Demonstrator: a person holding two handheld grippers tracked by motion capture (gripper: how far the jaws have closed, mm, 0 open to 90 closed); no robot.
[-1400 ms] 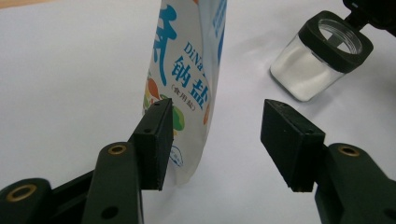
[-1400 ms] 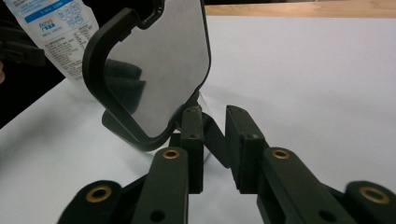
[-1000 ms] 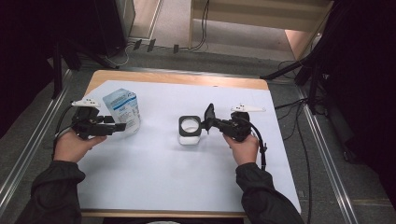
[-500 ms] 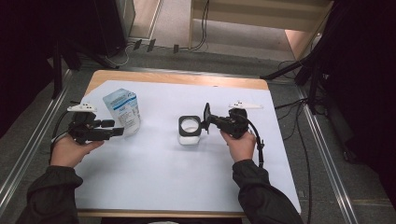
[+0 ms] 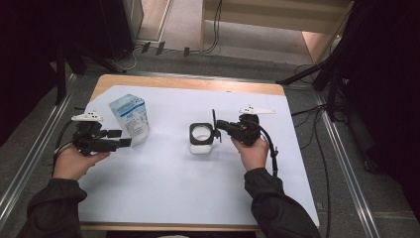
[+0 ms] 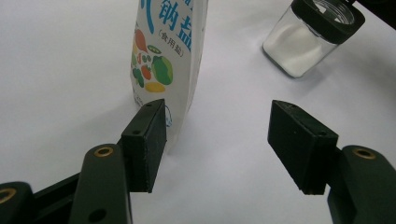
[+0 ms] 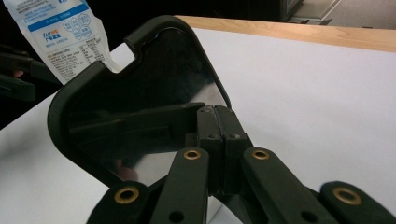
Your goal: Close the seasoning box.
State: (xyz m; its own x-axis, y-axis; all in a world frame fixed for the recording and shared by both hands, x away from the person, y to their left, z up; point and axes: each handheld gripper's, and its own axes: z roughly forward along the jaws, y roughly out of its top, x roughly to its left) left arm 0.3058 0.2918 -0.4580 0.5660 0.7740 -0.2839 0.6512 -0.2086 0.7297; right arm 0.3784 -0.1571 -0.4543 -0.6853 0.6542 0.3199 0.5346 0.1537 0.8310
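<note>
A blue-and-white salt bag (image 5: 130, 118) stands upright at the left of the white sheet. My left gripper (image 5: 120, 138) sits just in front of its base, open. In the left gripper view the bag (image 6: 168, 56) stands just beyond the left jaw, and nothing lies between the pads. A glass jar (image 5: 200, 138) with a black rim holds white powder at mid-table, its mouth uncovered; it shows too as the jar (image 6: 310, 37). My right gripper (image 5: 218, 126) is shut on the jar's black lid (image 7: 140, 93), held on edge just right of the jar.
The white sheet (image 5: 198, 193) covers most of a wooden table (image 5: 198, 83). Metal rails (image 5: 29, 158) run along both sides, and cables (image 5: 322, 163) trail on the floor to the right. The salt bag (image 7: 60, 32) shows behind the lid in the right gripper view.
The left gripper has drawn back a little from the bag toward the person. The right gripper and the lid have kept still beside the jar.
</note>
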